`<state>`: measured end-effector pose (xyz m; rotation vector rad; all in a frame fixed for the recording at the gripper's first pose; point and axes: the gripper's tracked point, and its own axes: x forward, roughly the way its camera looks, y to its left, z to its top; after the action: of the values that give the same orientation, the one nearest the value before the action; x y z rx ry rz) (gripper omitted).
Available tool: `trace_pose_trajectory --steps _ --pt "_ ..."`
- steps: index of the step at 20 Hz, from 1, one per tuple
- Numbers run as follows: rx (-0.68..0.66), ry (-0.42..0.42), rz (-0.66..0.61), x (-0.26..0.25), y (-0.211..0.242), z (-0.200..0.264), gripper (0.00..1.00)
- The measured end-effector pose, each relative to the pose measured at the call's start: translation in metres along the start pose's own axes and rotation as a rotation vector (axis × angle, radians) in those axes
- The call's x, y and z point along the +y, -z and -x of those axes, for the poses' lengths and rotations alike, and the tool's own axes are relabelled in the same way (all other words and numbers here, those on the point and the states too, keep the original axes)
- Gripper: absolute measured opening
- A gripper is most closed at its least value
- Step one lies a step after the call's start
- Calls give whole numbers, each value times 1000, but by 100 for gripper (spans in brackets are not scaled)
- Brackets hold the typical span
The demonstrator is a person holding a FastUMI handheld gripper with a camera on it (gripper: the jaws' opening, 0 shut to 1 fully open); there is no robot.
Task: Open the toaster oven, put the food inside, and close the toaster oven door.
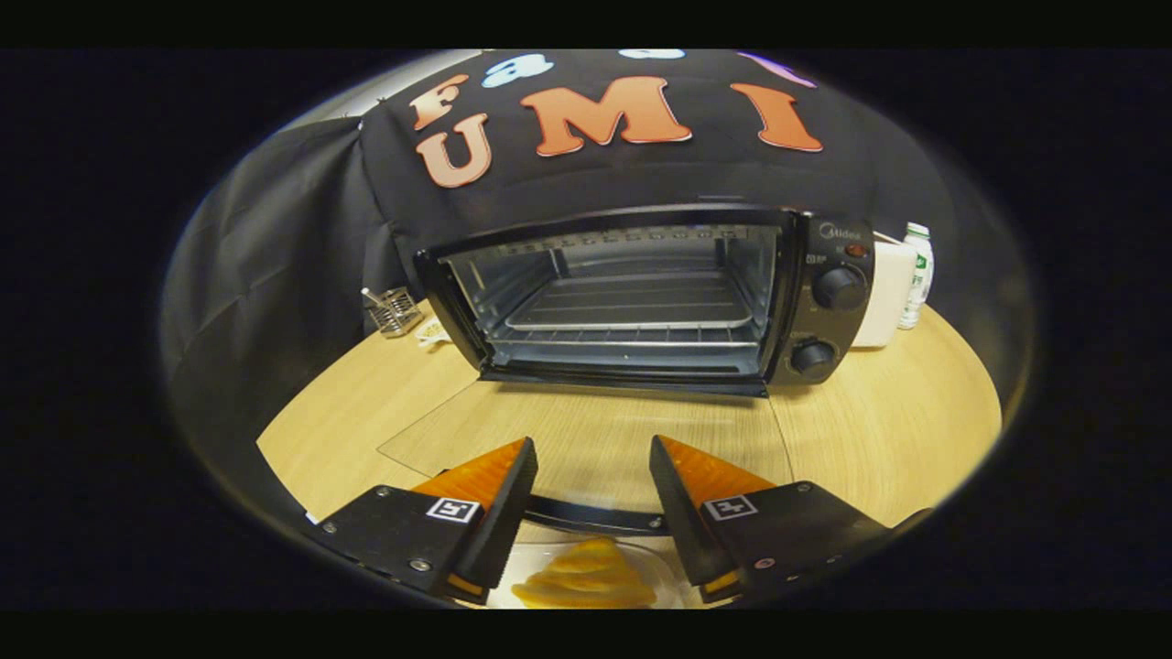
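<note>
The black toaster oven [829, 265] stands on the round wooden table with its cavity open and a wire rack [632, 309] inside. Its glass door [586, 426] lies folded down flat toward me, and the dark handle [595, 520] runs across behind my fingers. My gripper [592, 453] is open, fingers spread wide above the door's near edge, touching nothing. Low between the fingers, close to their bases, a yellow piece of food [586, 577] sits on a pale plate [667, 572].
Two knobs [840, 286] sit on the oven's right panel. A white box [884, 293] and a bottle [916, 273] stand right of the oven. A small wire basket [396, 311] sits to its left. Bare table [897, 430] stretches to the right.
</note>
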<state>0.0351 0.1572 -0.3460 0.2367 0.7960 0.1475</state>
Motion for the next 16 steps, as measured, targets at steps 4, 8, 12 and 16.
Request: trace_pose_trajectory --steps 4,8,12,16 --pt "1 -1 -33 -5 3 -5 71" --pt "15 34 4 -9 10 16 71" --pt "-39 36 80 2 13 61 87" --pt "-58 5 93 11 39 96 96"
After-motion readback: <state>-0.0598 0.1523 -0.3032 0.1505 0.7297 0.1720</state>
